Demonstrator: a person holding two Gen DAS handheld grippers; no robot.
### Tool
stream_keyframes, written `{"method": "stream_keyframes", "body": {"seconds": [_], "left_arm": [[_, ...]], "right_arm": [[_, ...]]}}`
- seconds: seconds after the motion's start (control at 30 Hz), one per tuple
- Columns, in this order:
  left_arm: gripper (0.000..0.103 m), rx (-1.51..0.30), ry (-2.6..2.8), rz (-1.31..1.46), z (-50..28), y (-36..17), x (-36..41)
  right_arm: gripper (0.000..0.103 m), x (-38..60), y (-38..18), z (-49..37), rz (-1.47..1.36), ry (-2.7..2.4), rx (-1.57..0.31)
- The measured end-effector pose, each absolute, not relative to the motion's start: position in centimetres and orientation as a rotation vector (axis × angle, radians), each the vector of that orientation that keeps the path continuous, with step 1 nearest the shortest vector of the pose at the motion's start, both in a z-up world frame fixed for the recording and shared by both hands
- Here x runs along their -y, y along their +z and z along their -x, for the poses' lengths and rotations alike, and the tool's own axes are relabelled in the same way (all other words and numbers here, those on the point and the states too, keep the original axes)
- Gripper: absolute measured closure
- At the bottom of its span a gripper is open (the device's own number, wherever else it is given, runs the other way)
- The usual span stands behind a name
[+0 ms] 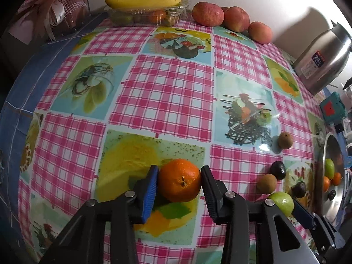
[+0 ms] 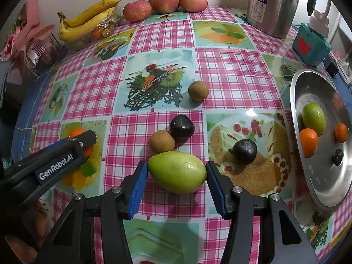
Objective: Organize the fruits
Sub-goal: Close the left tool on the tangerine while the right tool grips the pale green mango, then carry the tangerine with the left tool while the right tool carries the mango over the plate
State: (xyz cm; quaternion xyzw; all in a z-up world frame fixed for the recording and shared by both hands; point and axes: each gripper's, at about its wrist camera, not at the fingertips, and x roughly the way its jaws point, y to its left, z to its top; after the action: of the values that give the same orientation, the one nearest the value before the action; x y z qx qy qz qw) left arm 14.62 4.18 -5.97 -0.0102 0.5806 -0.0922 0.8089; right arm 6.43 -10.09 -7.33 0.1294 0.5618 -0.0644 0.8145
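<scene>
Left gripper (image 1: 179, 183) pinches an orange (image 1: 179, 180) between both pads, touching each side, low over the checked tablecloth (image 1: 167, 92). Right gripper (image 2: 177, 172) has its pads against both ends of a green fruit (image 2: 177, 171) that sits on the cloth; pads touching or just beside it, looks clamped.

Just behind the green fruit: a brown round fruit (image 2: 162, 142) touching a dark plum (image 2: 182, 126). Second dark plum (image 2: 244, 148) to the right on a printed cake picture. Another brown fruit (image 2: 198, 90) further back, apart from the rest.

Metal plate (image 2: 312, 83) at the right edge, tilted in the fisheye view, holds a green fruit (image 2: 313, 115), two small oranges (image 2: 308, 142) (image 2: 341, 132) and a small dark fruit (image 2: 337, 157).

Far edge by the wall: bananas (image 2: 88, 19) lying on a clear plastic box (image 1: 154, 15), three apples (image 2: 165, 2) in a row, steel kettle (image 2: 272, 4), teal box (image 2: 311, 44) near it. Pink wrapped bundle (image 2: 28, 41) at the far left
</scene>
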Motion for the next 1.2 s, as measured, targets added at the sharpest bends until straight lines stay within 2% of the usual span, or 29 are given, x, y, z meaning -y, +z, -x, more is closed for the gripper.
{"method": "stream_keyframes", "body": {"seconds": [0.53,1.2], "left_arm": [[0.062,-1.156,-0.242,0.050,-13.5,-1.4,-3.4],[0.062,-1.162,-0.268,0.023,-11.6,-0.6,1.4]], "right_arm": [[0.048,11.3,-2.6,-5.0,-0.301,-0.125,-1.083],[0.048,17.5,-2.7,-3.4,-0.348,-0.212,-1.122]]}}
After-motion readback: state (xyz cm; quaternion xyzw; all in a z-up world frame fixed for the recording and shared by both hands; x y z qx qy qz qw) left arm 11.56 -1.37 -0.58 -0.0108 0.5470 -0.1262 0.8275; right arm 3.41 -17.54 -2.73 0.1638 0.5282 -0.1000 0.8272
